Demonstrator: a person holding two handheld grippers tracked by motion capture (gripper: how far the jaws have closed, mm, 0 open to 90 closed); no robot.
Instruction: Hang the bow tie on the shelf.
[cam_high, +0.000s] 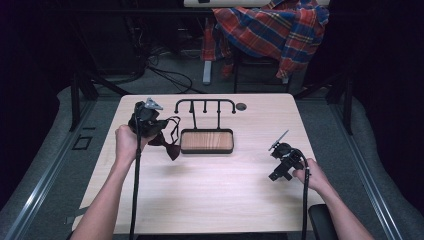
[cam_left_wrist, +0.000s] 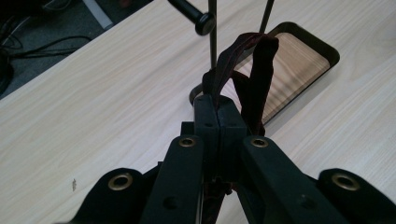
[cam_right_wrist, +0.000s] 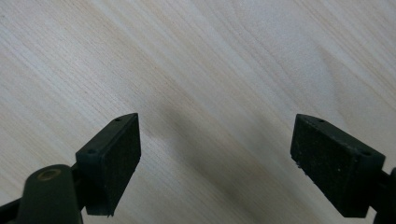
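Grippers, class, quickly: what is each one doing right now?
Left gripper: shut on the dark strap, beside the stand.
Right gripper: open, holding nothing, over the table.

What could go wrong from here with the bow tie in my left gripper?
The left gripper pinches only the strap, so the bow tie dangles and could slip out. It hangs close to the rack and its tray; the loop may snag a peg. The right gripper is open and far off, unable to steady it.

dark maroon strap (cam_left_wrist: 254, 77), black tongs (cam_left_wrist: 218, 122), pale wood table (cam_high: 210, 175), red-blue plaid shirt (cam_high: 275, 27)
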